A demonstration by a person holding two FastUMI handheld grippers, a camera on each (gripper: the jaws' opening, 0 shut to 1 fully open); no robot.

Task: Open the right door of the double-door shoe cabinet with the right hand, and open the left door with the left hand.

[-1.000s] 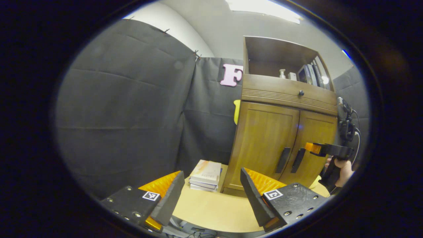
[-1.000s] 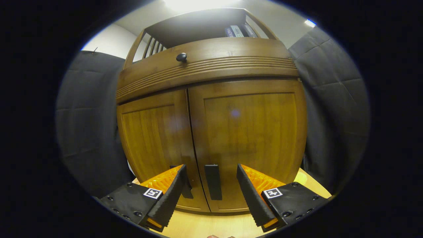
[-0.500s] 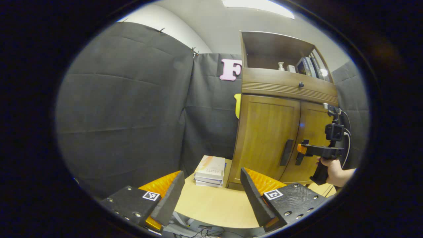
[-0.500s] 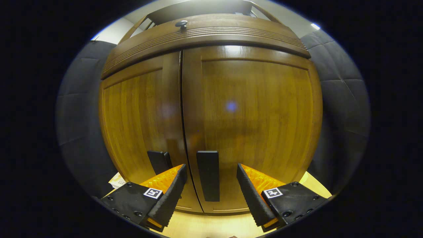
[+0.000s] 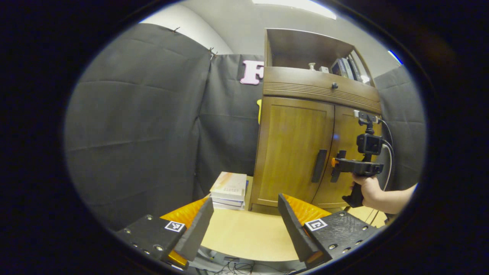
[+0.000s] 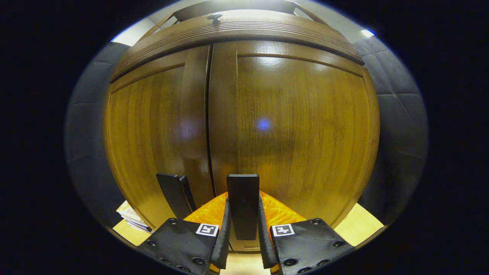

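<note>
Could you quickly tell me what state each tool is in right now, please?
Left tool: open, holding nothing, well back from the cabinet.
Right tool: closed on the right door handle.

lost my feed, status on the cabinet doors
Right gripper shut on right door handle. Left gripper open, short of cabinet. Both doors closed. Books beside cabinet, not blocking.

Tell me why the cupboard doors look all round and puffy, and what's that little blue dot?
In the right gripper view the fisheye lens sits very close, so the right door and left door bulge like a barrel; the blue dot looks like a light reflected in the glossy wood. In the left gripper view the shoe cabinet is farther off and looks much straighter.
</note>
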